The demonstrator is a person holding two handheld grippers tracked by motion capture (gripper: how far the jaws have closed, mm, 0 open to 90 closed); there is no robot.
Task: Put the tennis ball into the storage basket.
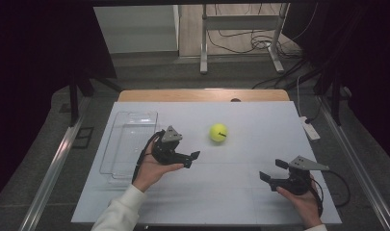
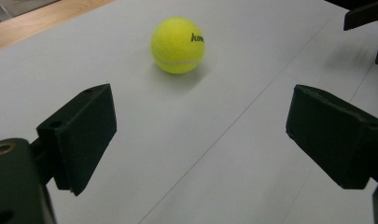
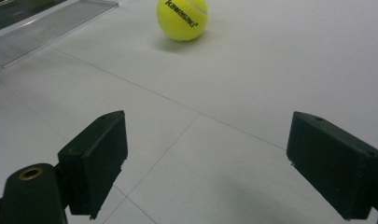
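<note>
A yellow tennis ball (image 1: 218,133) with black lettering rests on the white table sheet (image 1: 240,192), a little past the middle. My left gripper (image 1: 191,159) is held low to the ball's near left, open, jaws pointing right with nothing between them. In the left gripper view the ball (image 2: 178,45) lies ahead of the wide-apart jaws of that gripper (image 2: 200,135). My right gripper (image 1: 272,170) hovers at the near right, open and empty, pointing left. From the right gripper (image 3: 207,163) the ball (image 3: 182,18) lies farther off.
A clear plastic tray (image 1: 130,144) lies empty along the sheet's left side, right behind the left hand; its edge (image 3: 51,23) appears in the right gripper view. The wooden table edge (image 1: 202,95) runs behind the sheet. A white remote-like object (image 1: 310,128) lies off the right edge.
</note>
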